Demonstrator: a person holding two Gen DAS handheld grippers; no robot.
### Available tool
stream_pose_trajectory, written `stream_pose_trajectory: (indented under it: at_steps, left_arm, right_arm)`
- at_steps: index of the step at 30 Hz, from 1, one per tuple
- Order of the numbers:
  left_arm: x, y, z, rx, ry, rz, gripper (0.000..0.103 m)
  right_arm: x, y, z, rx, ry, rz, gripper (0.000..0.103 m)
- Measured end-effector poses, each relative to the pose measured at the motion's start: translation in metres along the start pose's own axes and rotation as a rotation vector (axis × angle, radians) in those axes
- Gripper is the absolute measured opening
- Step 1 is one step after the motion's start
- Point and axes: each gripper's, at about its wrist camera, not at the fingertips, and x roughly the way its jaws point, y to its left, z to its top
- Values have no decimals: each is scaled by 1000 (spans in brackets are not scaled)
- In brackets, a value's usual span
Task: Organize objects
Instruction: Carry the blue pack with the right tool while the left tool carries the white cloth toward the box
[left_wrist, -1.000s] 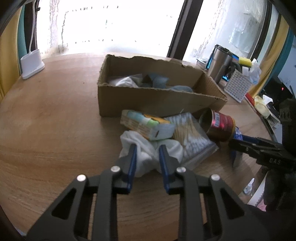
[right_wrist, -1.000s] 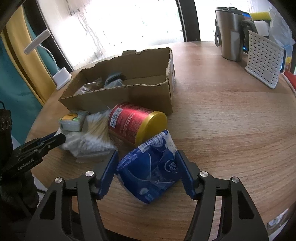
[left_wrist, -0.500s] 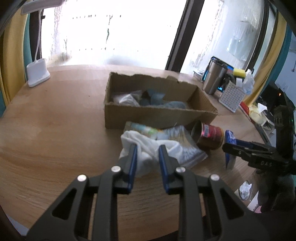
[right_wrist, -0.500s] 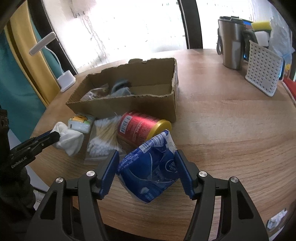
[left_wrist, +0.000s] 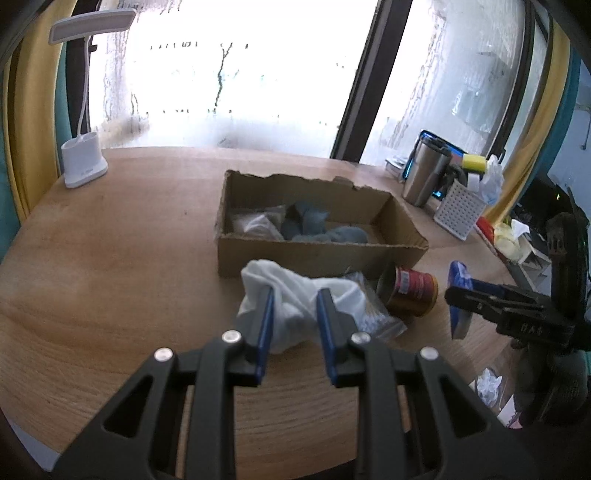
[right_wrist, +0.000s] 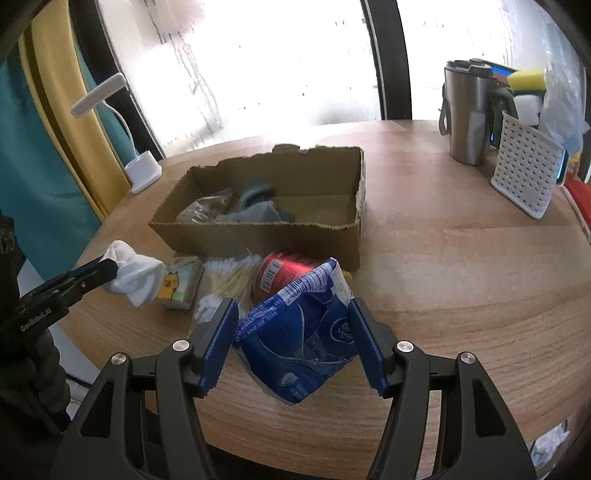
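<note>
The left gripper (left_wrist: 294, 312) is clamped narrow on a white cloth (left_wrist: 295, 295), its blue pads pinching the bunched fabric, which hangs clear of the table (left_wrist: 110, 258). In the right wrist view the same cloth (right_wrist: 135, 271) dangles from the gripper tip at the left, above the table's near left edge

The right gripper (right_wrist: 293, 334) holds a blue pack (right_wrist: 299, 336) at middling width, a pad pressed on each side of the crumpled wrapper. The pack is tilted, its torn white top edge pointing away, and it looks lifted off the wood. In the left wrist view the pack (left_wrist: 458, 295) shows edge-on at the right, at the tip of the other gripper

A cardboard box (right_wrist: 258, 236) sits open in the middle of the table, its rim ragged. Inside, at its left end, lie a grey cloth (right_wrist: 255, 210) and a clear bag (right_wrist: 205, 208); the right half is bare

Just in front of the box's near wall lie three things in a row: a small carton (right_wrist: 179, 282) with a yellow cartoon figure at the left, a bag of cotton swabs (right_wrist: 229, 278) in the middle, and a red can (right_wrist: 284, 273) on its side at the right, partly hidden behind the blue pack

Far right stand a steel mug (right_wrist: 467, 122) and a white perforated basket (right_wrist: 526, 177) with a yellow sponge (right_wrist: 526, 79) behind it. Far left stands a white desk lamp (right_wrist: 142, 171) by the window
</note>
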Motion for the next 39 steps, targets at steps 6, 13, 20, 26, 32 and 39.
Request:
stream_pose_trajectory:
  at_steps: [6,13,20,26,32,39]
  left_arm:
    - [-1,0,5,-3,-8,2,24]
    - [1,0,13,-6,-12,-4,24]
    - [1,4,26,-5,-29,-9,24]
    - [4,11,37,-4,-35,-14,24]
    - [8,17,45,-6,-33,-14,25]
    - [18,26,53,-18,-26,-13,25]
  right_arm:
    - [-4,2,7,-8,-15,6,65]
    - [-9,5,17,-18,-35,16,65]
    - [-8,14,30,-39,-47,25,65]
    - [-3,22,43,-52,-54,30,65]
    - [5,28,54,-60,-50,38,65]
    - [17,32,65,-74,-38,49,65]
